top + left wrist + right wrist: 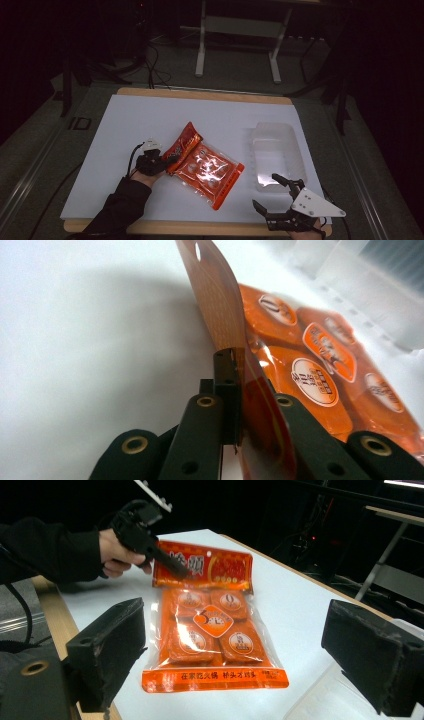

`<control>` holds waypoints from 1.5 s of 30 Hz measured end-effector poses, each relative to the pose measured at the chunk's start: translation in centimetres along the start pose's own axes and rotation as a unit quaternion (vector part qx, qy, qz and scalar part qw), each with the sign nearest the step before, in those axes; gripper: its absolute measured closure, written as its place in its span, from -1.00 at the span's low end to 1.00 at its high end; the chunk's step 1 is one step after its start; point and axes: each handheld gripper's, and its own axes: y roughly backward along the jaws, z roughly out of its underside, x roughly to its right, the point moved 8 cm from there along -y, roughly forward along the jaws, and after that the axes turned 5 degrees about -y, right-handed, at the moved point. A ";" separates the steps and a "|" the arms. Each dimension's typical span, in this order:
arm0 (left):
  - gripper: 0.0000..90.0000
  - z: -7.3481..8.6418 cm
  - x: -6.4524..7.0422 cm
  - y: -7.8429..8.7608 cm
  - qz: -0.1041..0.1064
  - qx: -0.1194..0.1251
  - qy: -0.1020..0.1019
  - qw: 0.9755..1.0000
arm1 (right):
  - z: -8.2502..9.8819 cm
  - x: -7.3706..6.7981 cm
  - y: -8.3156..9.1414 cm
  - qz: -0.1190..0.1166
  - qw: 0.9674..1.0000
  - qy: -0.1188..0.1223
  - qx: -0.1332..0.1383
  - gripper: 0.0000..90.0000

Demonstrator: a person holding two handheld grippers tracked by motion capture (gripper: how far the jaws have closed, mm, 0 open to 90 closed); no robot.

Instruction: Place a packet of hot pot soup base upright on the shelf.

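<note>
The right gripper [274, 192] sits at the near right corner of the table, its two black jaws spread wide with nothing between them. Seen in its own view, the jaws frame the orange snack bag [212, 625] from either side without touching it. A grey three-cornered plate [315, 203] rides on top of this gripper.

Just beyond it on the right lies a clear plastic tray [292, 150], one short end close to the open jaws, well apart from the bag.

At the near left, a hand [145, 176] in a dark sleeve [117, 207] holds the left gripper [167, 160], its jaws clamped flat on the top flap of the snack bag. The left gripper view shows the flap pinched between the black pads [227, 385] and standing up on edge, while the filled body of the bag [320, 375] lies behind on the surface. In the high view the bag [207, 172] lies slantwise in the middle of the white table top [150, 115], its sealed bottom edge pointing toward the near right and its flap end raised at the left gripper.

Nothing stands between the bag and the tray; only bare white surface separates them.

Past the far wooden edge [205, 94] of the table, a white metal frame [240, 30] stands on a dark floor with cables [152, 65] trailing across it.
</note>
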 end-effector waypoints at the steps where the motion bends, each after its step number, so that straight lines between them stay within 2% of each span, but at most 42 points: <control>1: 0.99 0.0 0.0 0.0 0.000 0.000 0.000 1.000 | 0.0 0.0 0.0 0.000 1.000 0.000 0.000 -0.77; 2: 0.99 -0.6 0.5 0.5 0.003 0.010 -0.004 1.000 | 0.0 0.0 0.0 0.002 1.000 0.001 -0.001 -0.77; 4: 0.99 -0.9 0.7 0.8 0.008 0.013 -0.007 1.000 | 0.0 0.0 0.0 0.001 1.000 0.000 -0.001 -0.77; 6: 0.99 -1.5 1.2 1.4 0.008 0.022 -0.022 0.999 | 0.0 0.1 0.1 0.001 1.000 -0.005 0.000 -0.77; 9: 0.99 -2.6 2.1 2.4 0.018 0.038 -0.034 0.999 | -0.1 0.3 0.2 0.006 1.000 -0.011 0.004 -0.77; 13: 0.99 -4.1 3.7 3.4 0.022 0.052 -0.066 0.996 | -0.3 0.5 0.4 0.010 1.000 -0.017 0.011 -0.77; 16: 1.00 -5.0 4.8 3.9 0.024 0.060 -0.081 0.995 | -0.3 0.6 0.5 0.017 1.000 -0.017 0.010 -0.77; 17: 1.00 -5.5 5.7 4.2 0.023 0.069 -0.092 0.993 | -0.3 0.7 0.5 0.024 1.000 -0.016 0.009 -0.77; 20: 1.00 -6.0 6.4 4.3 0.022 0.073 -0.100 0.992 | -0.5 0.8 0.6 0.028 0.999 -0.016 0.012 -0.77; 23: 1.00 -6.9 7.6 4.5 0.033 0.079 -0.108 0.990 | -0.5 0.9 0.7 0.027 0.999 -0.018 0.014 -0.76; 28: 0.99 -7.7 8.6 4.5 0.041 0.086 -0.117 0.989 | -0.6 1.0 0.9 0.030 0.999 -0.012 0.021 -0.70; 34: 1.00 -8.7 9.7 4.1 0.049 0.092 -0.127 0.986 | -1.0 1.3 1.5 0.034 0.998 -0.023 0.037 -0.70; 36: 1.00 -9.2 10.4 4.2 0.057 0.097 -0.132 0.985 | -1.1 1.4 1.7 0.036 0.998 -0.029 0.040 -0.71; 37: 1.00 -9.2 10.4 4.2 0.057 0.097 -0.132 0.985 | -1.1 1.5 1.7 0.036 0.998 -0.031 0.040 -0.71; 45: 1.00 -10.7 12.3 4.3 0.077 0.107 -0.160 0.978 | -1.3 1.5 1.8 0.042 0.998 -0.029 0.042 -0.72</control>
